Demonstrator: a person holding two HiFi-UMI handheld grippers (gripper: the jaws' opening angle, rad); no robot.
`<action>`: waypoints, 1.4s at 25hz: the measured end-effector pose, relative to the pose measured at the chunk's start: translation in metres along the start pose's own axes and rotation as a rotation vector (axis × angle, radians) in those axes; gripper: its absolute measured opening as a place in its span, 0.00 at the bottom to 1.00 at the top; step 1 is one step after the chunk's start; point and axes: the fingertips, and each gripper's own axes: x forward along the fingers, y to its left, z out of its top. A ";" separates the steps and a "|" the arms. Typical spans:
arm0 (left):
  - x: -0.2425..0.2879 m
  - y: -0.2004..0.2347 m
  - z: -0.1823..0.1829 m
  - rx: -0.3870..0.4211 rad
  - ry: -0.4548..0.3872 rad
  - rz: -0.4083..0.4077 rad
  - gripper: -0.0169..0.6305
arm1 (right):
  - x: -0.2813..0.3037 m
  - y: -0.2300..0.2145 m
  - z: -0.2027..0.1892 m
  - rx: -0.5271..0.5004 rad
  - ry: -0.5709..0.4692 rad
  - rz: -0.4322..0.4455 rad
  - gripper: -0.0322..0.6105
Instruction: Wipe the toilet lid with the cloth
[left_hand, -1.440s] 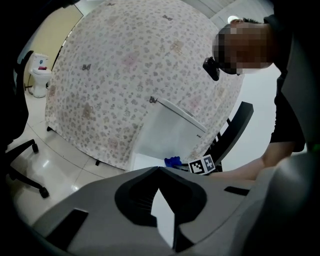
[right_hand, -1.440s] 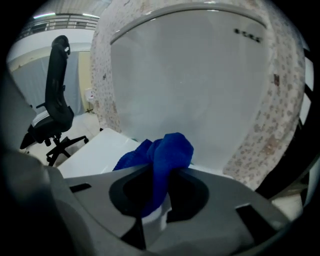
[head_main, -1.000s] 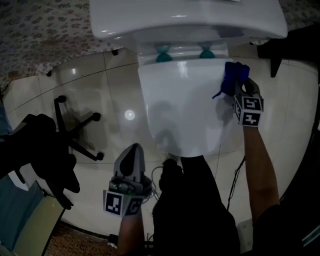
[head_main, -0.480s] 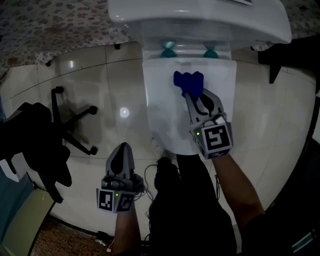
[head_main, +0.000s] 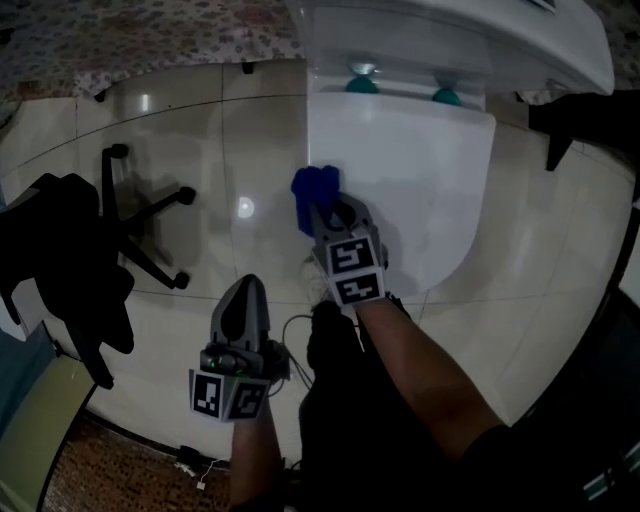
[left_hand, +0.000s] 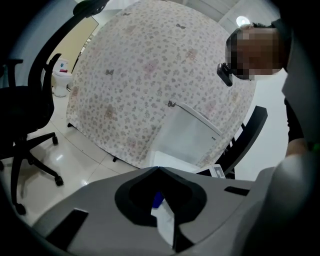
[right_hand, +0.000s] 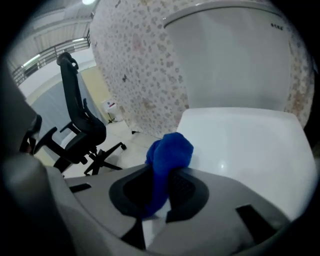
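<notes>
Glossy tiles, white toilet lid, right gripper pinching bunched blue cloth, left gripper jaws together

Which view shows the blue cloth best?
Right gripper view: the cloth sits close, pinched between its jaws. Head view shows it small, at the left edge of the lid; left gripper view, just a blue sliver.

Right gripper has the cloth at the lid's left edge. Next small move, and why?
Probably drag the cloth rightward across the toilet lid. The right gripper is shut on it at the lid's left edge, so the bare surface lies to its right. The left gripper is shut, off the lid.
</notes>
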 end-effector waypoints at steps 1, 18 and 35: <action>0.000 0.001 -0.002 -0.003 0.002 0.001 0.02 | -0.001 -0.006 -0.005 -0.016 0.012 -0.014 0.15; 0.029 -0.033 -0.010 0.025 0.056 -0.094 0.02 | -0.128 -0.202 -0.059 -0.185 0.070 -0.325 0.15; 0.022 -0.055 -0.031 0.045 0.092 -0.150 0.02 | -0.184 -0.236 -0.058 -0.128 -0.030 -0.488 0.15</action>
